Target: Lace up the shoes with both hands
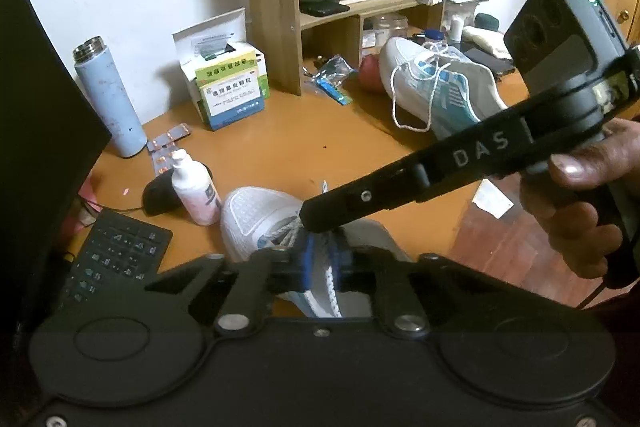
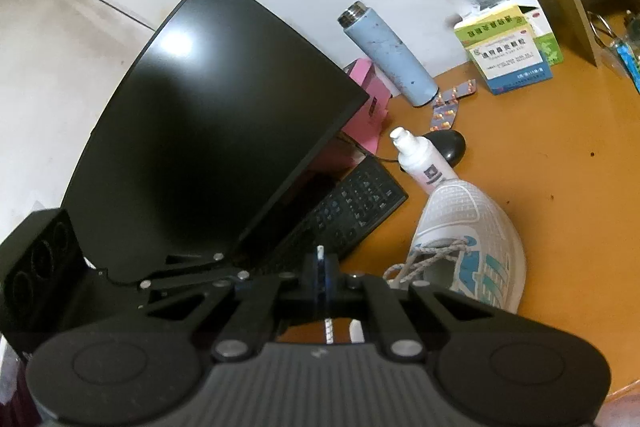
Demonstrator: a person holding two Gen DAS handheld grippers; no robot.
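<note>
- The white mesh sneaker with blue side stripes (image 1: 256,223) is lying on the orange-brown wooden tabletop (image 1: 280,147) directly ahead of and below the left gripper (image 1: 322,259), toe pointing away from it.
- The left gripper is pinching shut on the white speckled woven shoelace (image 1: 333,287), the blue pads squeezing it just over the shoe's throat.
- The right gripper (image 2: 320,277) is also clamping shut on the same lace near its free end, the stiff white tip (image 2: 320,251) poking up past the pads; in the left wrist view its black finger is reaching down to the eyelet rows just ahead of the left gripper.
- I judge the lace to be light, limp and slightly rough, so it is probably gripping well but flopping; the hard tip looks like the best place to hold for threading.
- The shoe is appearing soft and light, with a flexible mesh upper and a smooth rubbery rim, so it is likely sliding on the slick tabletop when the lace is being tugged.
- A second white and blue sneaker (image 1: 440,87) is resting well beyond the grippers, its lace hanging loose.
- A white plastic pump bottle (image 1: 196,191) is standing just left of the near shoe's toe.
</note>
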